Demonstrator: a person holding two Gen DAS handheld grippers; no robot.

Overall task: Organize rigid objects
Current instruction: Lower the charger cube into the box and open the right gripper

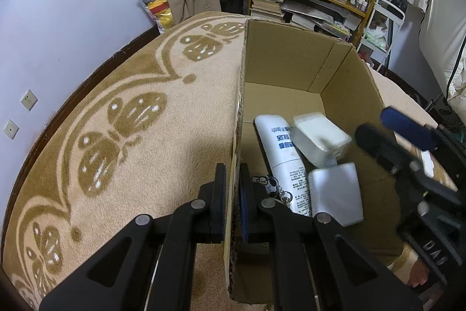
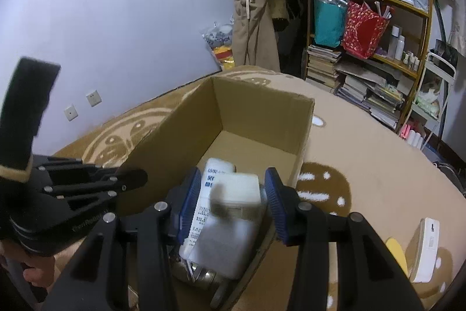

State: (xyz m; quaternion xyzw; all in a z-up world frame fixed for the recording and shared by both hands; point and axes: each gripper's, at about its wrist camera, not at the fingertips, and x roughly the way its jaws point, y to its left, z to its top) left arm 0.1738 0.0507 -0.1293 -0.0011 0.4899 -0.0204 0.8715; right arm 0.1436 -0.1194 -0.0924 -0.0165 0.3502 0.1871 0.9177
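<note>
While the left hand-held gripper [image 1: 233, 203] pinches the near-left wall of the cardboard box [image 1: 291, 60], one finger outside and one inside, the right hand-held gripper [image 2: 233, 203] hangs above the box with its blue pads spread wide and nothing between them. Just ahead of the left fingers, inside the box, lie a white tube [image 1: 284, 156] with printed text, a translucent white container [image 1: 320, 137] resting on it, a silvery-white block [image 1: 337, 194] and a small cartoon keychain [image 1: 269, 185]. The box sits on a beige patterned blanket [image 1: 116, 112]. To the right gripper's right, a white device [image 2: 425, 249] lies outside the box, partly cut off. The container looks blurred in the right wrist view.
</note>
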